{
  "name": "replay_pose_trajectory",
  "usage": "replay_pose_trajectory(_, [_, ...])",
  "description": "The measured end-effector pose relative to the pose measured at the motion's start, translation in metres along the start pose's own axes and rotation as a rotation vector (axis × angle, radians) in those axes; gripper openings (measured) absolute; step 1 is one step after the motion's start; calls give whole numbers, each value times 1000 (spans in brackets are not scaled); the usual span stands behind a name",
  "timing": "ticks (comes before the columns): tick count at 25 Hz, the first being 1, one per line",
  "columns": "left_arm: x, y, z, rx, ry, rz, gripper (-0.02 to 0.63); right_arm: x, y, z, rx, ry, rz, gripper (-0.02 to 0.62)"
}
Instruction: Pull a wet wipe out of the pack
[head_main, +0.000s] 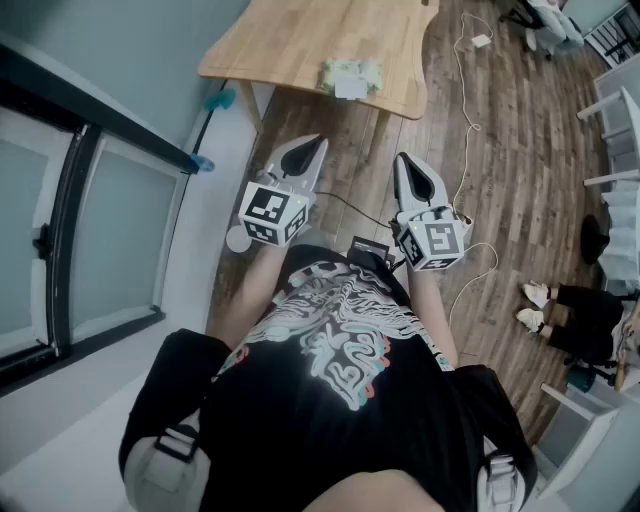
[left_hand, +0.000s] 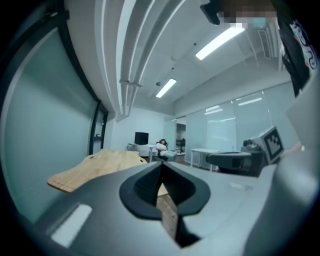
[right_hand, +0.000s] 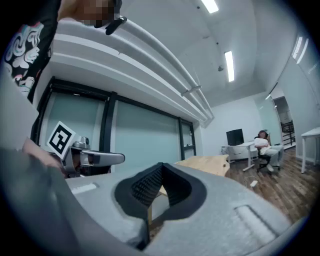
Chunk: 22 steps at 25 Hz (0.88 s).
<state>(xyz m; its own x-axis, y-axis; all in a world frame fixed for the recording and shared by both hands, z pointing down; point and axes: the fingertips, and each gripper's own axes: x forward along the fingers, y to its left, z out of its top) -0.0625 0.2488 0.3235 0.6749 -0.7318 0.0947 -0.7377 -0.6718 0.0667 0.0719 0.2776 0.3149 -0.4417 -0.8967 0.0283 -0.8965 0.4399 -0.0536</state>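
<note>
Broadly, the head view looks down on a dark wood plank floor (head_main: 500, 150), with a glass partition (head_main: 110, 240) in a dark frame along its left. A light wooden bench (head_main: 300, 40) stands at the top of that view. Below it a person in a black T-shirt (head_main: 330, 400) with a pale swirling print, which cannot be read, holds both tools level at chest height. The left claw (head_main: 314, 150) has its jaws pressed together with nothing between them, as the left gripper view shows (left_hand: 161, 167). The right claw (head_main: 405, 168) is likewise closed and empty in its own view (right_hand: 161, 167). Each carries a cube with black-and-white square markers. The wet wipe pack (head_main: 352, 77), pale green with a white flap, lies near the front edge of the bench, well apart from both claws; its print is too small to read. A thin white cable (head_main: 470, 90) trails across the floor to the right of the bench.
</note>
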Motion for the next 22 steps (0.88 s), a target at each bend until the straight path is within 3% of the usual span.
replay_pose_trajectory(8, [2,-5,-19,-36,65,-66,-14,-3,-5,-9,-1,18,-37,-2])
replay_pose_trajectory(14, [-2,3,-25,-33,78,-9,-14,-7,-3,-20,5,52,-41,-2])
replay_pose_trajectory(22, [-5,6,-22,-3,83,30,-14,-9,-4,-16,33,22,-39,-2])
